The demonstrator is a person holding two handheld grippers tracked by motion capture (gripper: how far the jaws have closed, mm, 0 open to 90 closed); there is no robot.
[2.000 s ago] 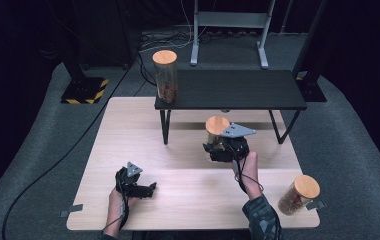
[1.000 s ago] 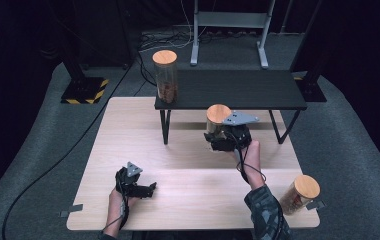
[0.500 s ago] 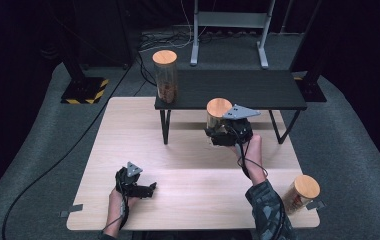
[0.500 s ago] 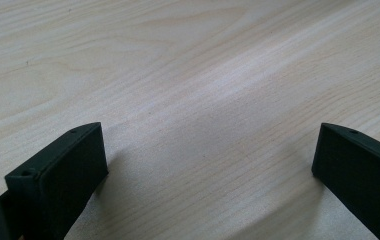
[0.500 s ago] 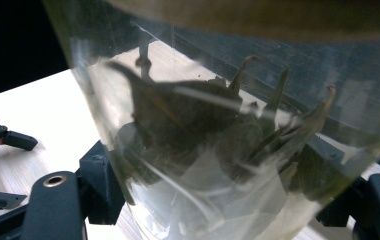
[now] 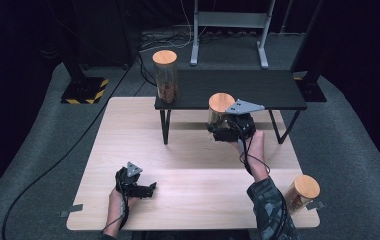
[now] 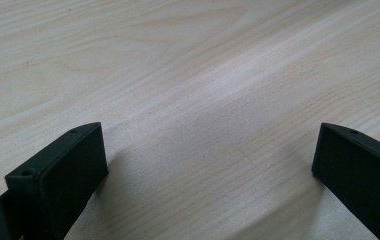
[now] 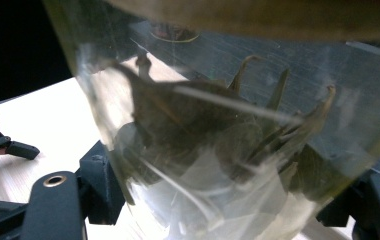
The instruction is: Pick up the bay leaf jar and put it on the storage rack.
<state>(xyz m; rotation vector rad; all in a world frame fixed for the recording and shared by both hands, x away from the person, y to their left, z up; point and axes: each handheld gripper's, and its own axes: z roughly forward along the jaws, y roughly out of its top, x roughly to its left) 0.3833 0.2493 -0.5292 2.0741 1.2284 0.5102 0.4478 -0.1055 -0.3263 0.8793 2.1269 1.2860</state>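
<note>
Gripping the glass jar [image 6: 220, 112] in our right gripper [image 6: 228, 131], jaws clamped on its sides, we hold it above the table [image 6: 128, 140], while our left gripper [image 6: 145, 190] rests with jaws apart

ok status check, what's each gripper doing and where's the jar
Right gripper shut on the jar, held above the table at the front edge of the black shelf. Left gripper open, empty, low over the table. Another jar stands at the shelf's left end.
</note>
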